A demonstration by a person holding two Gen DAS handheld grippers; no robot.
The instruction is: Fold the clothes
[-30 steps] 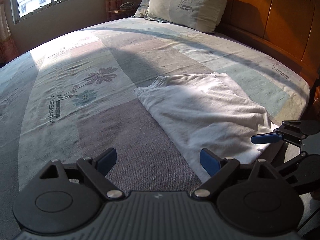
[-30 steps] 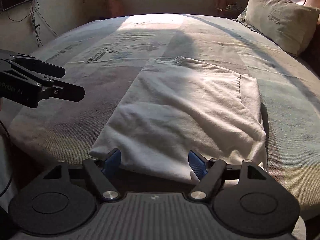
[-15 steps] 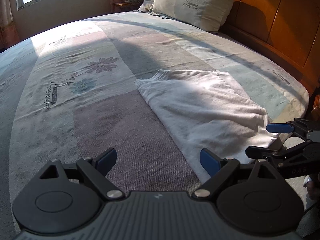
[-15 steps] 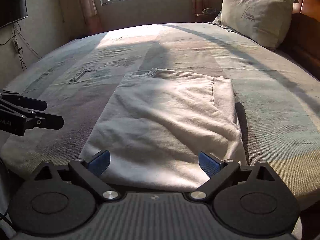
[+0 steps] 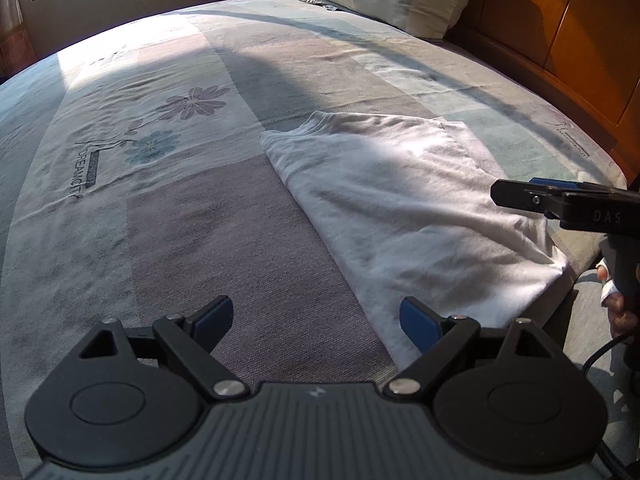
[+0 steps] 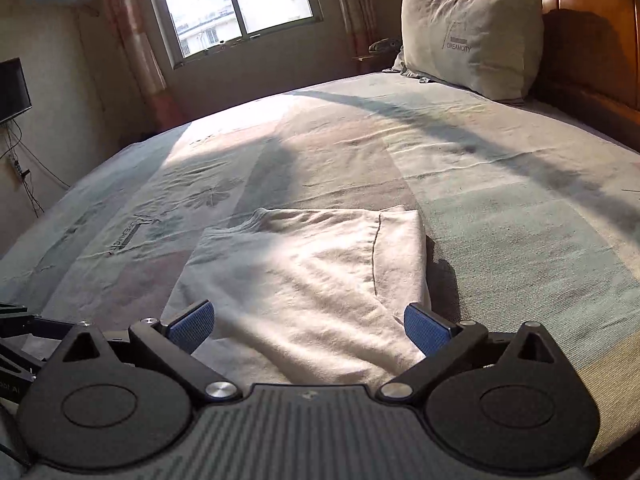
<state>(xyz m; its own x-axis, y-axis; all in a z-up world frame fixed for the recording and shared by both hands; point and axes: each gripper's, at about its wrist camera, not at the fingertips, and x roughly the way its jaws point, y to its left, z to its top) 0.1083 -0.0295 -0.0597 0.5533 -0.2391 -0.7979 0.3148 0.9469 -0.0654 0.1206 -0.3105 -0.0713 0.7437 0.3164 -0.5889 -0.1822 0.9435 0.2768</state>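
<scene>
On the bed (image 6: 500, 184), folded white shirt (image 6: 312, 276) ahead of spread jaws.

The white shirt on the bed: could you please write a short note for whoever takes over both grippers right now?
Left gripper: open, empty, over bare bedsheet beside the shirt's left edge.
Right gripper: open, empty, over the near hem.
White shirt: flat near the bed's edge, collar pointing away, sides apparently folded in, one sleeve lying on top at right.
Done: narrowed into a long rectangle.
Left: probably grasp the near hem corners and fold towards the collar.
</scene>
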